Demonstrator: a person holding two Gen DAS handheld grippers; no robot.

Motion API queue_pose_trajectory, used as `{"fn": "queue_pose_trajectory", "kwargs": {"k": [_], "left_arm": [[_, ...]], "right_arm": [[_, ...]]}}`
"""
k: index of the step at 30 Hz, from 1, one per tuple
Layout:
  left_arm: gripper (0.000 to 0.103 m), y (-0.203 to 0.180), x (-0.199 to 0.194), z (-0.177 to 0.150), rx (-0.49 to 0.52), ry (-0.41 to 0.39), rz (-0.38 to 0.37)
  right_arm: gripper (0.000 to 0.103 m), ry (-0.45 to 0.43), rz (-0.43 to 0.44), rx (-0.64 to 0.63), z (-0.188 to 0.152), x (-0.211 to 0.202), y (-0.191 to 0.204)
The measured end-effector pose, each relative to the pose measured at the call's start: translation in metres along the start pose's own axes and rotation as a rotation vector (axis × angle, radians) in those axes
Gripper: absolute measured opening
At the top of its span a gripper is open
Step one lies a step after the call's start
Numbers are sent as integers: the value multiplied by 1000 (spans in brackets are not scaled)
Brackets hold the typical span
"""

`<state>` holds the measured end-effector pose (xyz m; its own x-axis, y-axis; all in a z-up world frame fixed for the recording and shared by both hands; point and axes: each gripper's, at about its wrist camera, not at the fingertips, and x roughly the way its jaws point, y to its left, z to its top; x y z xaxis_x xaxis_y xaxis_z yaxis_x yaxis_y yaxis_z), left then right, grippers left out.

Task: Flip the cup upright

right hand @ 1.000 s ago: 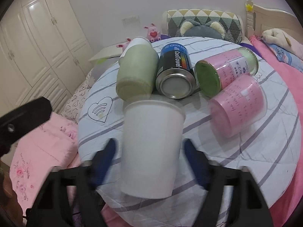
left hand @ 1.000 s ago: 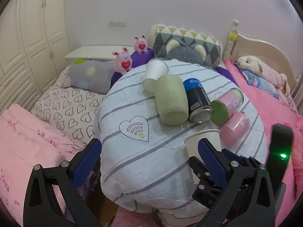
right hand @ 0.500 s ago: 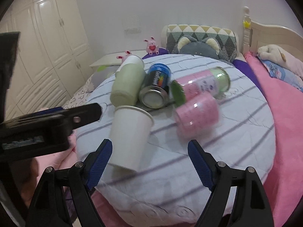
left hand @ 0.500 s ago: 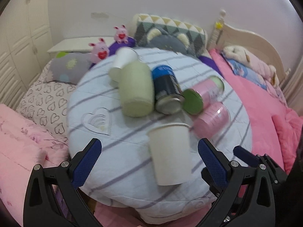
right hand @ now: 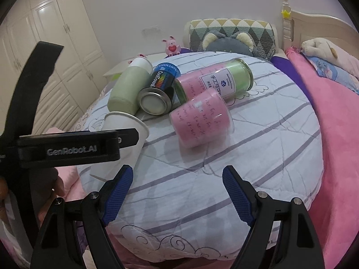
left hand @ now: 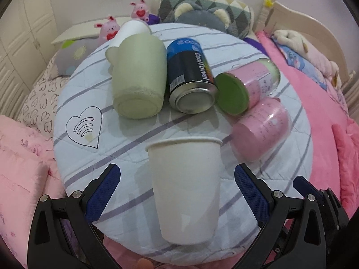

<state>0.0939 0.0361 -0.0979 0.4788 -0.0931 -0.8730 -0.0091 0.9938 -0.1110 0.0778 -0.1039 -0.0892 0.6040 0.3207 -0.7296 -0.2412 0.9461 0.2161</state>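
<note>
1. Lying on its side near the front edge of the round striped surface (left hand: 139, 213), the white paper cup (left hand: 186, 190) points its open rim toward the middle of the surface and its base toward the left wrist camera.
2. The left claw (left hand: 177, 192) is spread wide, one blue pad (left hand: 102, 192) on each side of the cup, both clear of its wall; it grips nothing.
3. The right claw (right hand: 177, 197) is also released, its fingers apart over bare striped cloth to the right of the cup, holding nothing.
4. In the right wrist view the cup (right hand: 125, 132) is partly hidden behind the black body of the left claw, which bears white lettering.
5. Behind the cup lie four other containers on their sides: a pale green cup (left hand: 139, 76), a blue and black can (left hand: 190, 78) touching it, a pink jar with a green lid (left hand: 246, 85), and a pink plastic cup (left hand: 261, 127) nearest the paper cup's rim.
6. A second white paper cup (left hand: 132, 31) sits at the far side, just behind the green cup.
7. Pink bedding (right hand: 336, 134) lies to the right of the surface.
</note>
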Motion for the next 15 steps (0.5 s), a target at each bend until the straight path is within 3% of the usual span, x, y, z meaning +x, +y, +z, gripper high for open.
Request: {"fn": "queue_pose_trajectory", "kwargs": {"k": [6, 7, 8, 9, 12, 15], "left_arm": [[101, 1, 14, 5, -5, 37, 42], [97, 1, 15, 5, -4, 38, 42], [82, 2, 14, 5, -6, 31, 40], [75, 2, 14, 6, -7, 31, 37], [75, 2, 12, 8, 1, 10, 26], [75, 3, 0, 9, 3, -67, 7]], "right_arm": [[83, 15, 14, -6, 1, 8, -3], [83, 18, 17, -8, 1, 9, -4], [83, 20, 20, -9, 1, 11, -3], [83, 23, 20, -10, 1, 12, -4], [83, 27, 25, -15, 1, 14, -3], [83, 28, 31, -24, 0, 14, -2]]}}
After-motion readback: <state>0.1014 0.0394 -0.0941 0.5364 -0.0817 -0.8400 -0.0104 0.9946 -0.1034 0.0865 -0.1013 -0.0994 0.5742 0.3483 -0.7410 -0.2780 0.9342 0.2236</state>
